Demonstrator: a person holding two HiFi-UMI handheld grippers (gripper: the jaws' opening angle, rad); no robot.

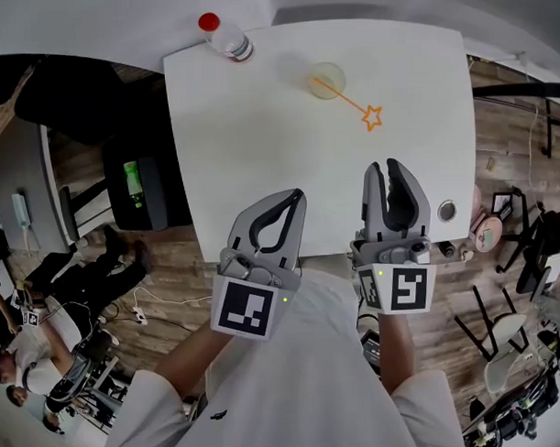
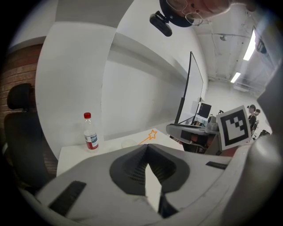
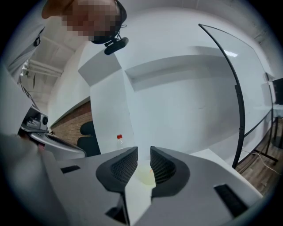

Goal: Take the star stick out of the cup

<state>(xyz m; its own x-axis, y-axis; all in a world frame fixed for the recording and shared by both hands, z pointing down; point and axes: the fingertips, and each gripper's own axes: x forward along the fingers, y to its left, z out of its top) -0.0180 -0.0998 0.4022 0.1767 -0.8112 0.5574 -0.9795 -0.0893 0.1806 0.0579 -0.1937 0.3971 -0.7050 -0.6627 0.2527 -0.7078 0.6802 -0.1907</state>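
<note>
Star stick: leaning in the cup.
Left gripper: clenched, empty, well short of cup.
Right gripper: released, empty, likewise.

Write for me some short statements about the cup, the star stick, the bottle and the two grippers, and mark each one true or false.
1. One end of the star stick sits in the cup. True.
2. The bottle has a blue cap. False: its cap is red.
3. The right gripper has its jaws apart, with nothing held between them. True.
4. The left gripper grips the star stick. False: its jaws are together and empty, near the table's front edge, well short of the stick.
</note>
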